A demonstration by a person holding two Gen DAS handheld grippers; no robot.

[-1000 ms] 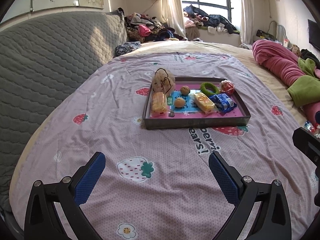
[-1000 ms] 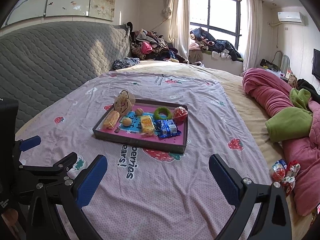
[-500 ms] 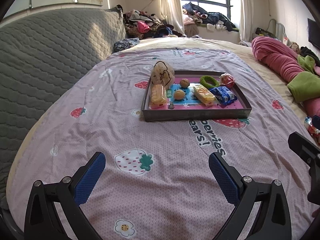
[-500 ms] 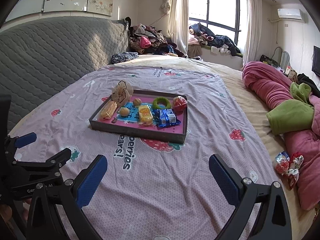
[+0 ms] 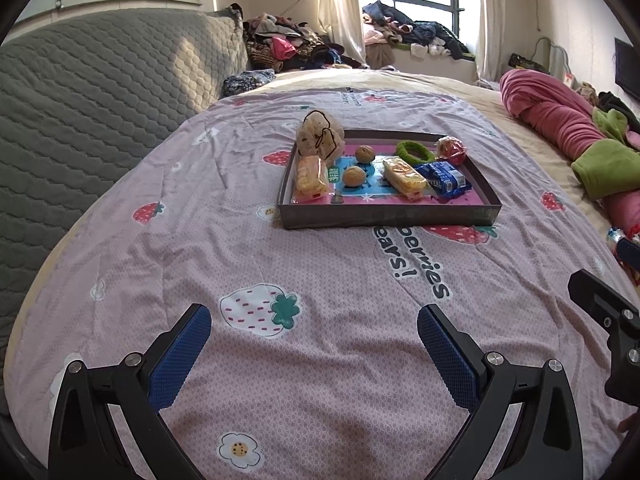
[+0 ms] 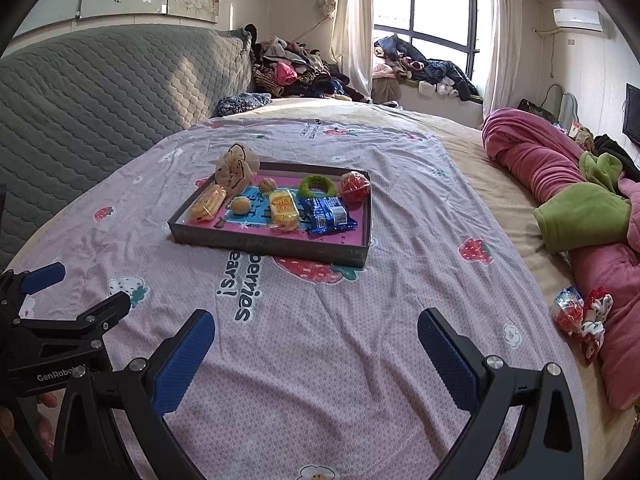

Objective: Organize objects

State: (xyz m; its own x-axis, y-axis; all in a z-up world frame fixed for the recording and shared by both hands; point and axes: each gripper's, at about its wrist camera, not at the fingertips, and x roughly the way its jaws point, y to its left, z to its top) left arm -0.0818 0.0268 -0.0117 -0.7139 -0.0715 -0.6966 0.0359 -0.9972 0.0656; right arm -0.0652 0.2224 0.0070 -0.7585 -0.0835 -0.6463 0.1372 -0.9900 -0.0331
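A dark shallow tray (image 5: 388, 216) (image 6: 264, 246) sits on the pink strawberry bedspread ahead of both grippers. It holds a netted beige pouch (image 5: 319, 136), two yellow snack packs (image 5: 309, 174) (image 5: 404, 179), two walnuts (image 5: 354, 176), a green ring (image 5: 414, 151), a blue packet (image 5: 442, 178) and a red wrapped item (image 5: 451, 147). My left gripper (image 5: 314, 354) is open and empty, well short of the tray. My right gripper (image 6: 316, 354) is open and empty, also short of it. The left gripper's fingers (image 6: 42, 276) show at the left of the right wrist view.
A rolled pink and green blanket (image 6: 560, 184) lies along the right of the bed. Small red-and-white wrapped items (image 6: 580, 314) lie beside it. A grey quilted headboard (image 5: 92, 100) runs along the left. Piled clothes (image 6: 292, 70) sit at the far end.
Both grippers have moved a little closer to the tray, which now looks larger. Both stay open and empty.
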